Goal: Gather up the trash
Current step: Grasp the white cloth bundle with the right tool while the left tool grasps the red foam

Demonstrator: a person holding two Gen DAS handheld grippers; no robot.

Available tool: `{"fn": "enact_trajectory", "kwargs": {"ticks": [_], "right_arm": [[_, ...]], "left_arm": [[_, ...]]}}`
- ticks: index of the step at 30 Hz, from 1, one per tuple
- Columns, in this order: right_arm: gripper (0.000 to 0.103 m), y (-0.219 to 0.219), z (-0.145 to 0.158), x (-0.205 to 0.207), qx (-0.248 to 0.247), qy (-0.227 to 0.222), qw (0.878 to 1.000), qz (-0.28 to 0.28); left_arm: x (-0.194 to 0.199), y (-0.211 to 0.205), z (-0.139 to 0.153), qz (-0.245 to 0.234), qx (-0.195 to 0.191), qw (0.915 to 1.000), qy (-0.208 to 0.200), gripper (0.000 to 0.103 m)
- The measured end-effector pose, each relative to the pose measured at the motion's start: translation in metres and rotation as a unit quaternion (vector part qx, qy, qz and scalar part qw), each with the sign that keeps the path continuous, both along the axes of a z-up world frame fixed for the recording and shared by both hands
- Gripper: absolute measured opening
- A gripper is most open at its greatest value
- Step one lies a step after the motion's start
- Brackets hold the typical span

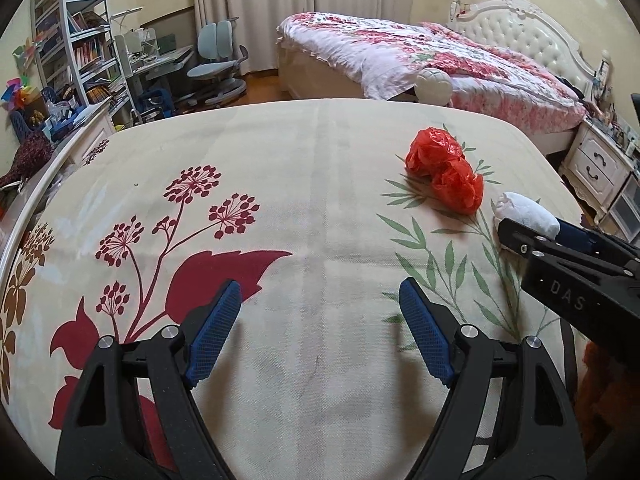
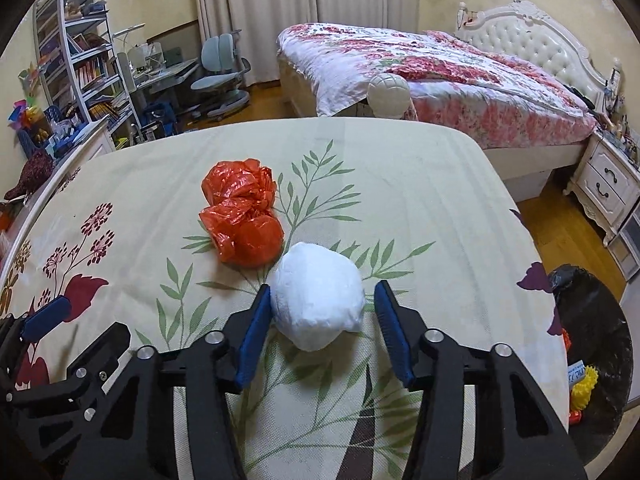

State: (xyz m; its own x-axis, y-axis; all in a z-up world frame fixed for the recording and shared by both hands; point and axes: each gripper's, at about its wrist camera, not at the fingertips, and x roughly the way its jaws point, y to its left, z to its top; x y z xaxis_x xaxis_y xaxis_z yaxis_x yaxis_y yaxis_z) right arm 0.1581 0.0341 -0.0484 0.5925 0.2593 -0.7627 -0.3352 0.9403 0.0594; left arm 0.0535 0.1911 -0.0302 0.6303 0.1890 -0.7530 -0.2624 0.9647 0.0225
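A crumpled red plastic bag [image 1: 444, 174] lies on the floral tablecloth [image 1: 280, 184]; it also shows in the right wrist view [image 2: 240, 216]. A white wad of plastic [image 2: 318, 298] lies just in front of it. My right gripper [image 2: 322, 304] is open, its jaws on either side of the white wad; the left pad touches it, the right pad stands slightly apart. The white wad [image 1: 528, 212] and right gripper also show at the right of the left wrist view. My left gripper [image 1: 320, 302] is open and empty above the cloth, to the left.
A bin lined with a black bag [image 2: 596, 344] stands on the floor past the table's right edge, with coloured items inside. A bed [image 2: 420, 68] lies beyond the table. Desk, chair [image 2: 220, 76] and bookshelves are at the far left.
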Motion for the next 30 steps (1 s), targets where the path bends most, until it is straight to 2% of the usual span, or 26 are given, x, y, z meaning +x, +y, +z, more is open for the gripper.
{"fn": "enact_trajectory", "kwargs": {"ticks": [14, 23, 30], "right_arm": [[0.041, -0.043, 0.003, 0.028, -0.005, -0.001, 0.999, -0.041], [0.041, -0.048, 0.002, 0.042, 0.0, 0.002, 0.999, -0.038], [0.041, -0.05, 0.002, 0.054, 0.001, 0.002, 1.0, -0.029]], "left_arm": [[0.037, -0.032, 0.0, -0.038, -0.001, 0.9993, -0.003, 0.08], [0.066, -0.052, -0.001, -0.055, 0.004, 0.9985, -0.001, 0.08], [0.089, -0.052, -0.003, -0.048, -0.001, 0.9988, 0.004, 0.08]]}}
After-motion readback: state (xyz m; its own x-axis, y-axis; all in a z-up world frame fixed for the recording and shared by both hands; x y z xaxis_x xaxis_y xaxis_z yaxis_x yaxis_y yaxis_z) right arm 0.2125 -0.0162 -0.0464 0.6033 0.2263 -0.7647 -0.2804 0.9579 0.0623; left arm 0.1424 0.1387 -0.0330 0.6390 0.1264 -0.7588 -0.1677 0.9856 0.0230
